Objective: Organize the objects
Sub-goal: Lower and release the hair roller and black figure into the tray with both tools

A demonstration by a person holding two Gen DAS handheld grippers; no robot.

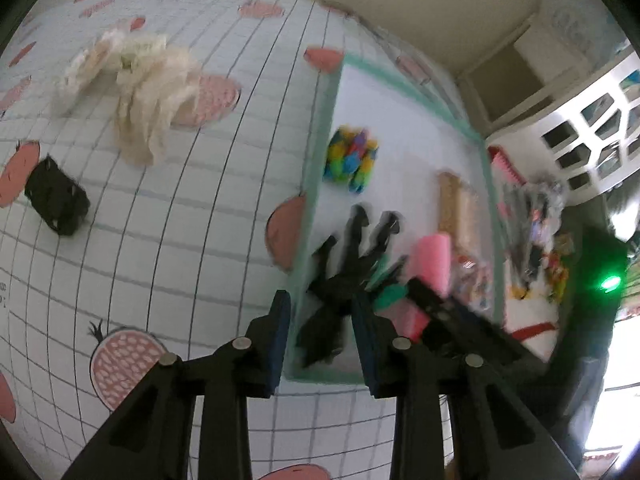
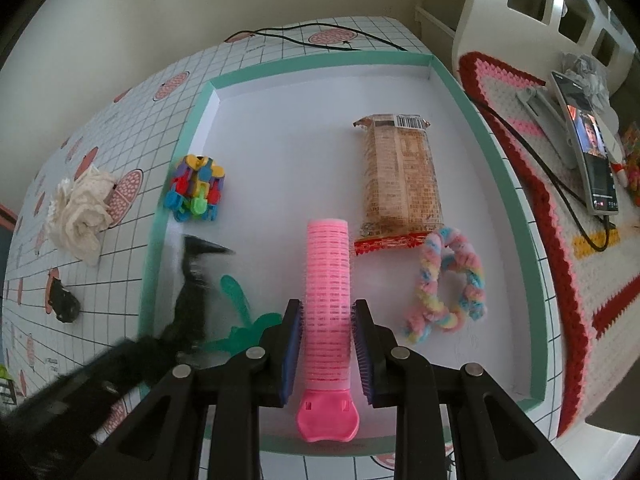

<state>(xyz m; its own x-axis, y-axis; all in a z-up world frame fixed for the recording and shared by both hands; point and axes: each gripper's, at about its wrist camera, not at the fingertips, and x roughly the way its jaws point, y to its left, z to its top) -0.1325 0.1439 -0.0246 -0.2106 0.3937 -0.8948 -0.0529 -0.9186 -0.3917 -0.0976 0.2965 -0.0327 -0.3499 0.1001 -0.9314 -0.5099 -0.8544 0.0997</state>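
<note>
Two grippers are working over the tray [image 2: 516, 216]: the right gripper [image 2: 326, 344] is clamping the light, stiff pink roller [image 2: 328, 280] mid-barrel, while the left gripper [image 1: 322, 340] is hanging spread apart above a blurred black clip [image 1: 344, 268]

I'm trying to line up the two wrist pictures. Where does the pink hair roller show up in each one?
Left wrist view: the pink hair roller is right of centre, blurred, beside the right gripper.
Right wrist view: the roller stands bottom centre, between the right gripper's fingers.
Shared landmark: the cluster of coloured clips by the tray's green rim.
</note>
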